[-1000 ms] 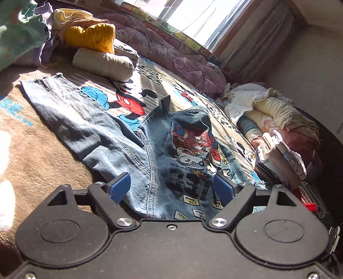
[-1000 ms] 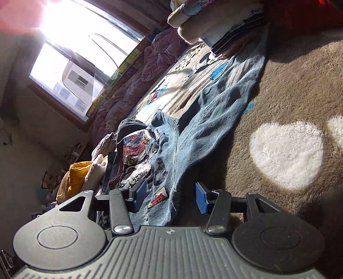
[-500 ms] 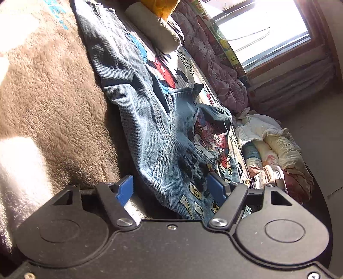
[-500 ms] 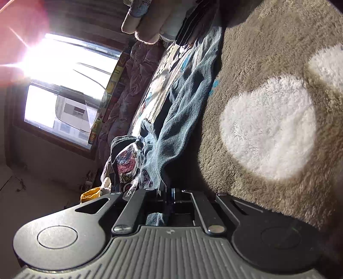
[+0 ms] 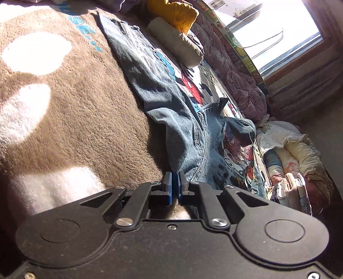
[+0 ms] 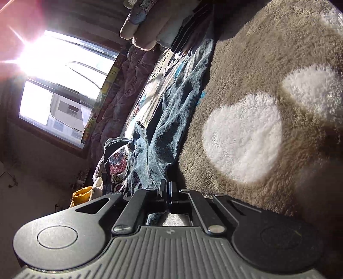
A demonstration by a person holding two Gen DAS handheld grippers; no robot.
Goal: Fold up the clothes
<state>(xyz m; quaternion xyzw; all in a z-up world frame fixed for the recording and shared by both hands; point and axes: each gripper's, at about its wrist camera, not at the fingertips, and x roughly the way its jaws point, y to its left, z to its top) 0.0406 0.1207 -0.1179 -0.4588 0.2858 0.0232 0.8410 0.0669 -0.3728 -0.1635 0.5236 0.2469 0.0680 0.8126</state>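
Blue denim jacket with cartoon patches (image 5: 186, 120) pinched at its hem on fluffy brown blanket (image 5: 85, 103)
Left claw (image 5: 174, 182) closing on denim edge; right claw (image 6: 166, 188) clenched on same hem.

Open brown fleece blanket (image 5: 90, 111) lies bare on the outer side of the denim jacket (image 5: 182, 120), leaving a gripper free passage there. Beyond the jacket, a rolled beige garment (image 5: 178, 45) and a yellow bundle (image 5: 173, 12) block the way. A heap of clothes (image 5: 298, 163) crowds the bed edge, and a rumpled purple quilt (image 5: 238, 79) lines the window side.
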